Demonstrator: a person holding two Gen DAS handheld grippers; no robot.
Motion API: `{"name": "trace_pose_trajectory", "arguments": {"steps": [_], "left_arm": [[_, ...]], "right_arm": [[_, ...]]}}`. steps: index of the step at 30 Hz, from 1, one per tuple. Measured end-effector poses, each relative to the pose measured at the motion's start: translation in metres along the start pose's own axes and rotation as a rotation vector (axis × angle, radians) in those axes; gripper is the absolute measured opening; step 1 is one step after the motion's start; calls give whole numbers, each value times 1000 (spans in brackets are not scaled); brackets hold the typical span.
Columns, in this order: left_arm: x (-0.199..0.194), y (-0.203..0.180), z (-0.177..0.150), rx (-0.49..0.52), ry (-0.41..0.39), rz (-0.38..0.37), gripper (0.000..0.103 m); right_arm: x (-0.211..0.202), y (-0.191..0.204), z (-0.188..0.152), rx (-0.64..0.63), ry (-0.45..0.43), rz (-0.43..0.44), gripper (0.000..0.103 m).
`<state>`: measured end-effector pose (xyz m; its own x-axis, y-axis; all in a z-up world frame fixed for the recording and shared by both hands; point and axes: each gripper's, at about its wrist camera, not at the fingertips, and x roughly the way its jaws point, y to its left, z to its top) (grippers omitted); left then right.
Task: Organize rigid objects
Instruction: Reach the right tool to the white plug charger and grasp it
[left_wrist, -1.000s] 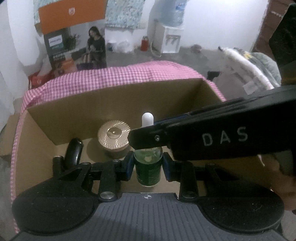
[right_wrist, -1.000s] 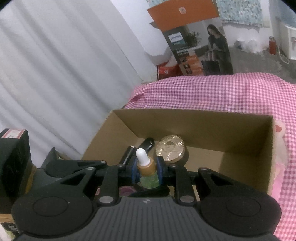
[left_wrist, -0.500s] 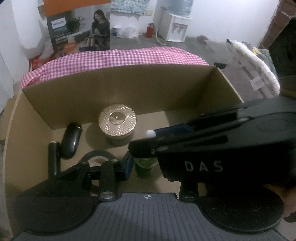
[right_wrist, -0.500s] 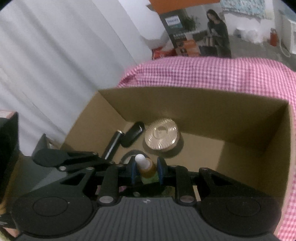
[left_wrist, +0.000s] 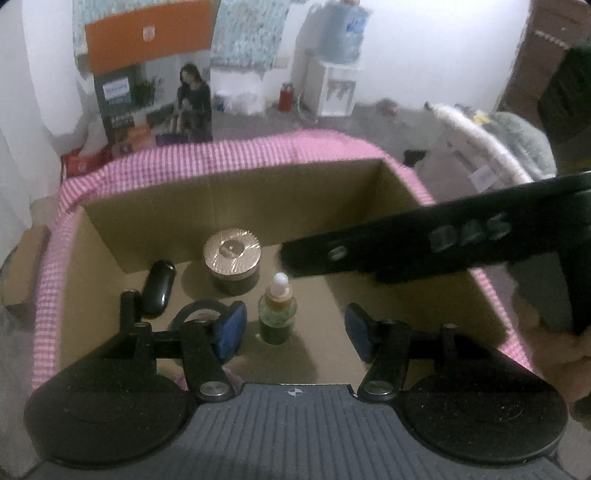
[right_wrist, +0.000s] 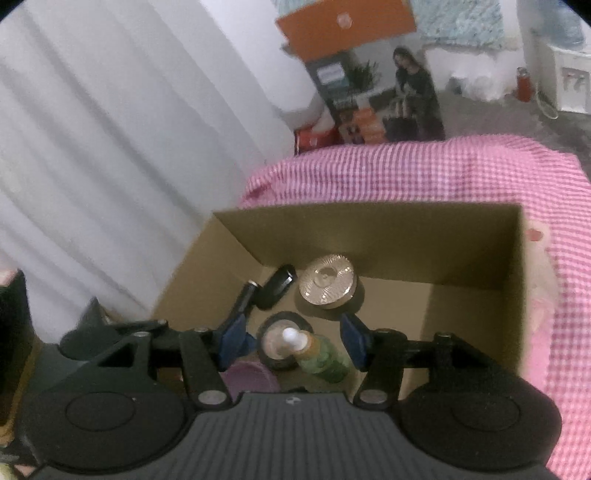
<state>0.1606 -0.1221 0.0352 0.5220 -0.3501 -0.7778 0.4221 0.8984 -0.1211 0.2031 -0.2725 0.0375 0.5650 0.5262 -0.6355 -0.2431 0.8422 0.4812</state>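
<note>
A green dropper bottle (left_wrist: 276, 314) with a white bulb stands upright on the floor of an open cardboard box (left_wrist: 229, 199); it also shows in the right wrist view (right_wrist: 317, 354). My left gripper (left_wrist: 293, 330) is open, its blue pads apart on either side of the bottle, touching nothing. My right gripper (right_wrist: 291, 345) is open above the bottle, and its black body crosses the left wrist view at the right. A gold-lidded jar (left_wrist: 232, 258), a black mouse (left_wrist: 159, 288) and a black stick (left_wrist: 127, 308) lie in the box.
The box sits on a pink checked cloth (right_wrist: 443, 173). A black ring (left_wrist: 192, 312) and a purple item (right_wrist: 251, 380) lie near the box's front. A white curtain (right_wrist: 110, 147) hangs at the left, and a printed carton (left_wrist: 155, 96) stands behind.
Both grippers opened and let go of the dropper bottle, which now stands on the box floor. Both grippers have drawn back and up from it.
</note>
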Motion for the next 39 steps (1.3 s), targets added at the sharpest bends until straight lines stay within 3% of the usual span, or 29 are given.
{"name": "trace_pose_trajectory", "arguments": {"steps": [8, 14, 20, 25, 39], "left_arm": [[-79, -5, -47, 60, -159, -21, 61], [-104, -1, -92, 79, -175, -42, 61], [-84, 4, -131, 88, -126, -31, 61], [-56, 11, -143, 91, -83, 13, 60], [-20, 19, -152, 116, -67, 75, 61]], "right_arm": [[-99, 23, -57, -1, -199, 34, 60], [-131, 35, -108, 56, -232, 91, 60], [-99, 42, -140, 134, -157, 151, 59], [-49, 44, -149, 186, -61, 165, 49], [31, 43, -141, 178, 62, 92, 33]]}}
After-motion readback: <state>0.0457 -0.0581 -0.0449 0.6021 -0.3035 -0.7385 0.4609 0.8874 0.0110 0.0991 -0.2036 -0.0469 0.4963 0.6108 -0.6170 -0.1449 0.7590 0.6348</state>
